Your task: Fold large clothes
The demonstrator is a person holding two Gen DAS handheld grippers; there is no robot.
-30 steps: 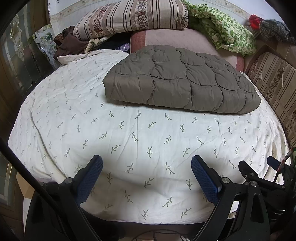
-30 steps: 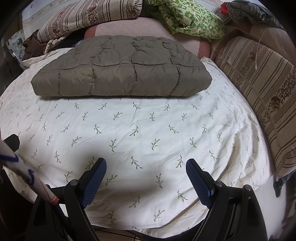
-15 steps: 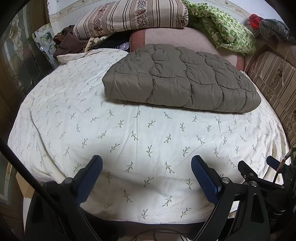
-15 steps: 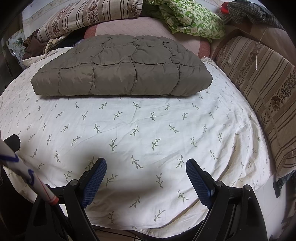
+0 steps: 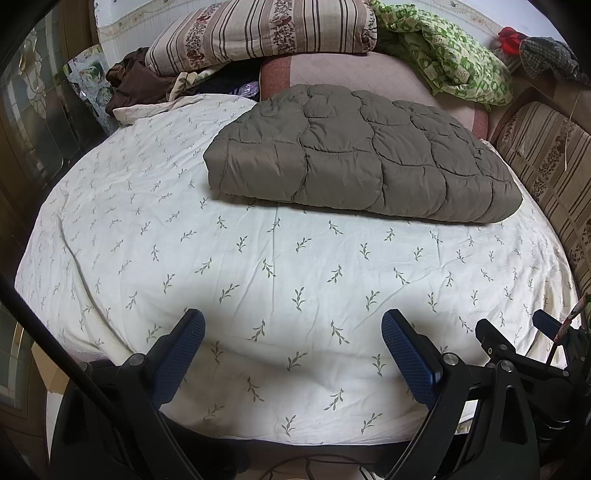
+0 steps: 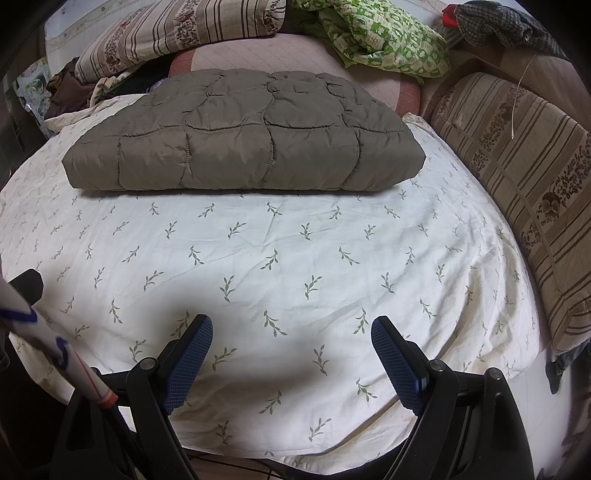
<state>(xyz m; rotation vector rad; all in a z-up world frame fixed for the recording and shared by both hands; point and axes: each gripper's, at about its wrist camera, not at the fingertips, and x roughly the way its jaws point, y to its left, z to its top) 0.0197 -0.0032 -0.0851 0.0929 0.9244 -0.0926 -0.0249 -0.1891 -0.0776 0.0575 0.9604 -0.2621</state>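
A grey-brown quilted padded garment [image 5: 362, 158] lies folded into a thick flat bundle on the far half of the bed; it also shows in the right wrist view [image 6: 243, 133]. My left gripper [image 5: 293, 325] is open and empty over the near edge of the bed, well short of the garment. My right gripper [image 6: 291, 328] is open and empty too, over the near edge, with the garment far ahead. Part of the right gripper [image 5: 524, 339] shows at the lower right of the left wrist view.
The bed has a white sheet with a green sprig print [image 5: 258, 266]. Behind the garment lie a striped pillow [image 5: 266, 29], a pink cushion [image 5: 354, 70] and a green patterned cloth [image 5: 454, 59]. A striped cushion [image 6: 524, 162] lines the right side. Dark clothes [image 5: 136, 81] are heaped at the back left.
Both views have shifted very slightly; the garment sits a touch higher in the frames. Both grippers stay open and nothing on the bed has moved.
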